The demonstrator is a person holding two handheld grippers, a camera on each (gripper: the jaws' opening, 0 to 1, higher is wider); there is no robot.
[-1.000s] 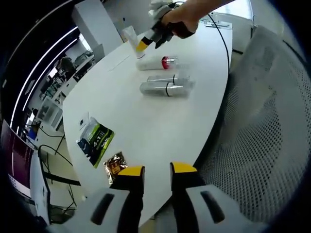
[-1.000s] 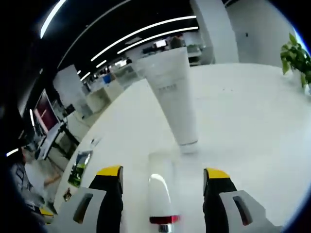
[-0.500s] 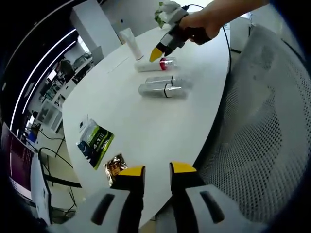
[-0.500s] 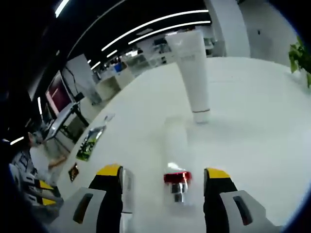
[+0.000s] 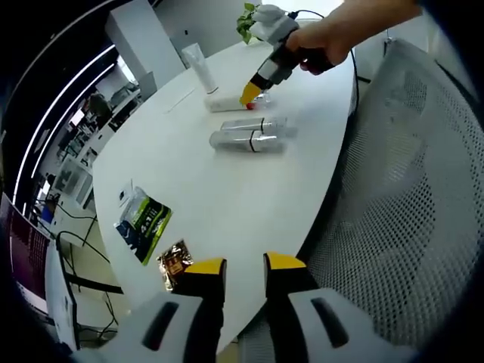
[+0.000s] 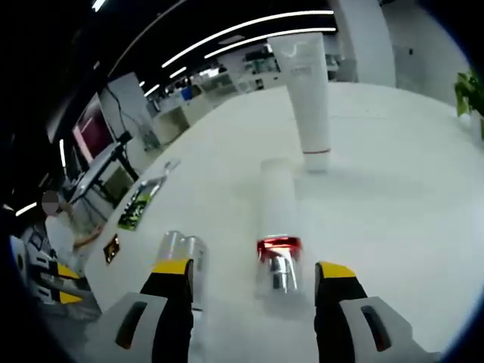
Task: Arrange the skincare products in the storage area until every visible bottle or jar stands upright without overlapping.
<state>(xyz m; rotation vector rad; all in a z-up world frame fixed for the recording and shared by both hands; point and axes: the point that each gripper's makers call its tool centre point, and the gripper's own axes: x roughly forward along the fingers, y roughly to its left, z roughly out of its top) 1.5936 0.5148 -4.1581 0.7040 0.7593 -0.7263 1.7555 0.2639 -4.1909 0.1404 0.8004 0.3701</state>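
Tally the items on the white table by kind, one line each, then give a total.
Upright white tube: 1
White bottle with a red band, lying down: 1
Clear bottles lying down: 2
Green-and-black packet: 1
Small gold-and-brown sachet: 1
Total: 6

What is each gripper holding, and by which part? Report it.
Nothing is held. The right gripper is open, its jaws either side of the lying white bottle at its red-banded cap end, not touching. The left gripper is empty.
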